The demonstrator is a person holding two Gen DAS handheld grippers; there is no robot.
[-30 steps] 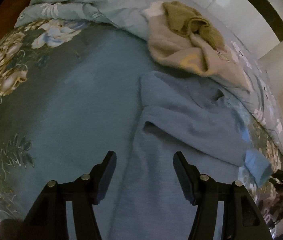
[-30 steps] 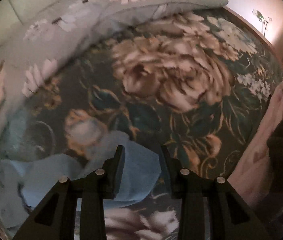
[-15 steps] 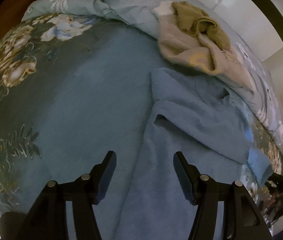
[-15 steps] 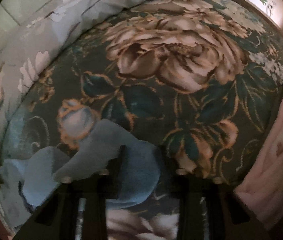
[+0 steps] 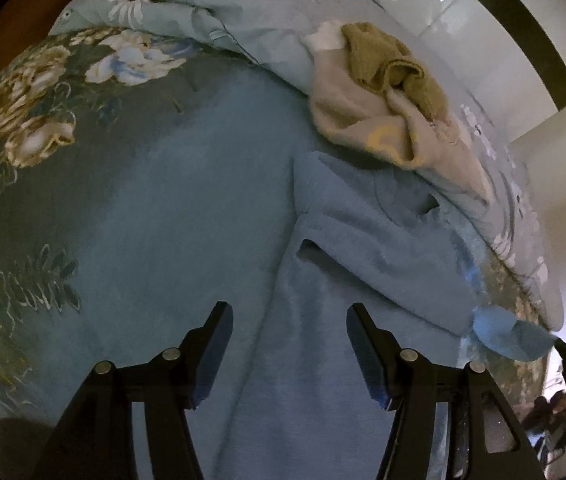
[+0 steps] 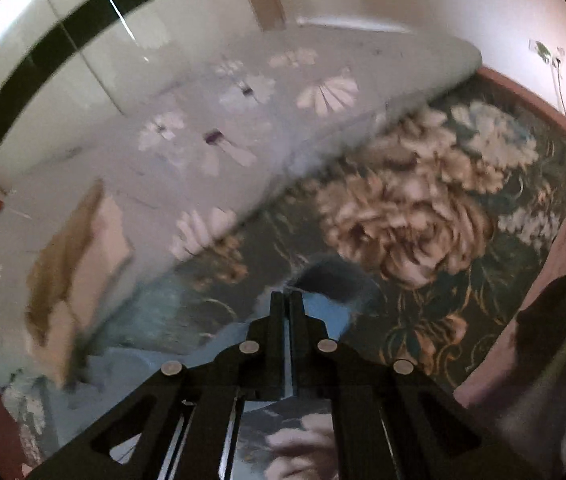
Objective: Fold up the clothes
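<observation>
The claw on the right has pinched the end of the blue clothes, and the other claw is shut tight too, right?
Not quite. The right gripper is shut on an end of the blue garment, but the left gripper is open, its fingers spread apart above the cloth and gripping nothing. The left wrist view shows this.

Right tool (image 6: pixel 287 300) closed on blue garment (image 6: pixel 331 308) sleeve end, lifted it off bedspread (image 6: pixel 423 320).
</observation>
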